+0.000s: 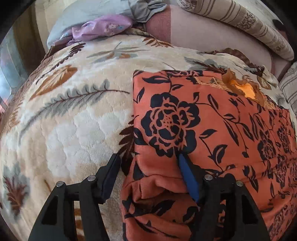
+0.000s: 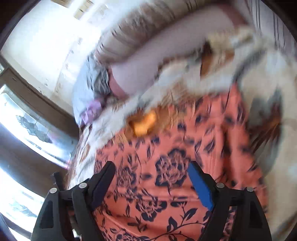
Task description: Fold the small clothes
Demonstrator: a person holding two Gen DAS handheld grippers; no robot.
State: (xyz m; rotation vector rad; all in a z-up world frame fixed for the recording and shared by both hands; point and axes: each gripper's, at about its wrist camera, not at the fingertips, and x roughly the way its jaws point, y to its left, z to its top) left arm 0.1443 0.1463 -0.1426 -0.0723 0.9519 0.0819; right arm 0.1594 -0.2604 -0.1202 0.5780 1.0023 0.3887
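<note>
An orange garment with black flower print (image 1: 204,129) lies folded on a cream leaf-patterned blanket (image 1: 65,120). My left gripper (image 1: 148,157) is open over the garment's near left corner; its left finger is over the blanket, and its blue-padded right finger (image 1: 187,174) rests on the cloth. In the blurred right wrist view the same garment (image 2: 185,148) fills the middle. My right gripper (image 2: 151,166) is open above it with nothing between the fingers. An orange patch (image 2: 143,124) shows at the garment's far edge.
Pillows and bedding lie at the far end: a grey-blue pillow (image 1: 89,14), a purple cloth (image 1: 102,26), a pink one (image 1: 204,37) and a striped roll (image 1: 250,24). A window (image 2: 24,120) and a wall are to the left in the right wrist view.
</note>
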